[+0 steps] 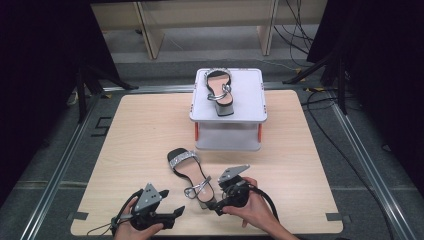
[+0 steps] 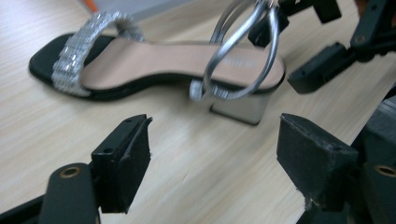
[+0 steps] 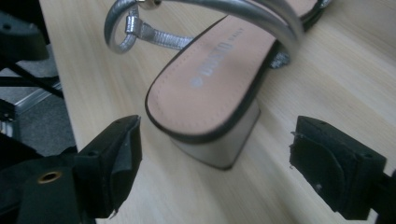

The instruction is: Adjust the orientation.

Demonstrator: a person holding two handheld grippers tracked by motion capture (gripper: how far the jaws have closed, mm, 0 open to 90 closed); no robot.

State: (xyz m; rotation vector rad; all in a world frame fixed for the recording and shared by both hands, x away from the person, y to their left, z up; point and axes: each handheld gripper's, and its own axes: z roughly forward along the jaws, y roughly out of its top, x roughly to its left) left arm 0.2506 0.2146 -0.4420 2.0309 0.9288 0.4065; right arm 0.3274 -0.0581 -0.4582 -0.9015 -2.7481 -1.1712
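Sandal (image 1: 189, 173) is seen lying on the desk (image 1: 135, 135). Left gripper (image 1: 172, 214) at its 7 o'clock and right gripper (image 1: 214, 204) by its heel both have fingers spread, nothing pinched.

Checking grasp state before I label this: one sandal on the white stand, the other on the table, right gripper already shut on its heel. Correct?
Not quite. The right gripper is open: in the right gripper view its jaws stand apart on either side of the block heel, not touching it. The rest holds: one sandal sits on the white stand, the other sandal lies on the table.

Sandal (image 1: 190, 174) before stand (image 1: 228, 131), another (image 1: 220, 93) atop
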